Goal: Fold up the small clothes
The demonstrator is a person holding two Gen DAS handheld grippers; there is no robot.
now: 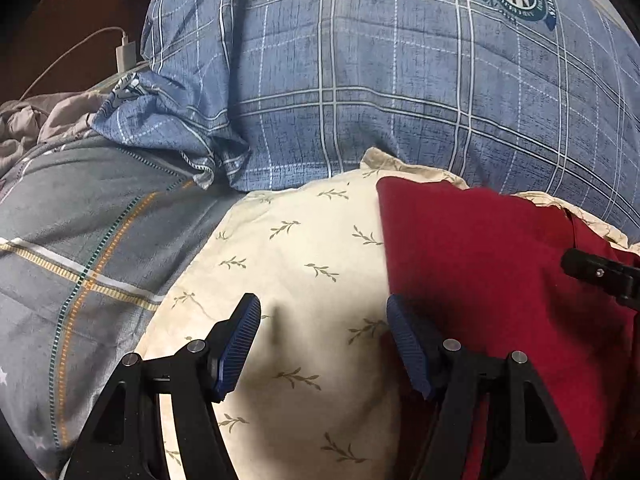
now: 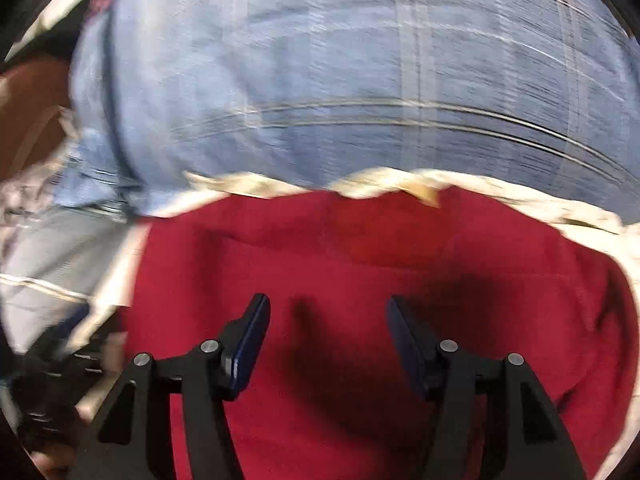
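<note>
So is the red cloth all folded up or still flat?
Lying flat, though I cannot tell whether it has been folded: the red cloth lies smooth on the cream leafy sheet, with a straight left edge and no gripper holding it.

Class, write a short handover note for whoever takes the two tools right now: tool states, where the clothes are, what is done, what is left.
Left tool: open, empty, over the cream leaf-print cloth, beside the dark red garment's left edge.
Right tool: open, empty, over the dark red garment; its view is blurred.
The garment lies spread on the cream cloth, before the blue plaid pillow.
Done: no fold visible.
Left: grip and fold.
</note>
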